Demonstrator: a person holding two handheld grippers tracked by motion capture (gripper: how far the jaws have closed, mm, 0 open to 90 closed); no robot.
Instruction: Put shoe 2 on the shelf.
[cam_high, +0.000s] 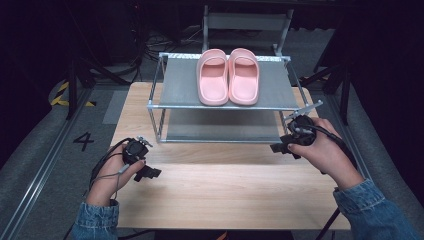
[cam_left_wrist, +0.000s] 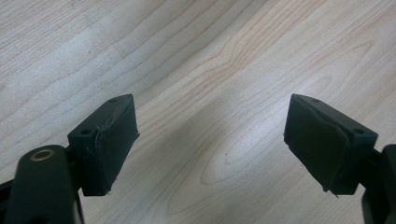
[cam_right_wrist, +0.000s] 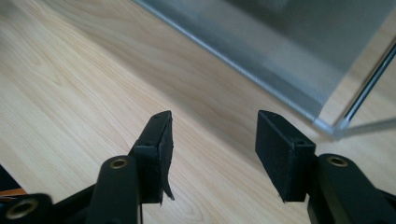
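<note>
A pair of pink slippers (cam_high: 228, 76) lies side by side on the top shelf of a grey metal rack (cam_high: 180, 85) at the far middle of the wooden table (cam_high: 225, 190). My left gripper (cam_high: 148, 173) is held low over the table's left side, well short of the rack. Its jaws stand wide apart with nothing but bare wood between them (cam_left_wrist: 210, 135). My right gripper (cam_high: 280, 148) hovers by the rack's front right corner, open and empty (cam_right_wrist: 212, 149). The rack's lower shelf (cam_right_wrist: 299, 51) lies just beyond it.
The rack's thin metal legs (cam_high: 159, 125) and front rail stand between the grippers and the lower shelf. A metal chair frame (cam_high: 247, 22) stands behind the table. Grey floor with a painted number (cam_high: 83, 141) lies to the left.
</note>
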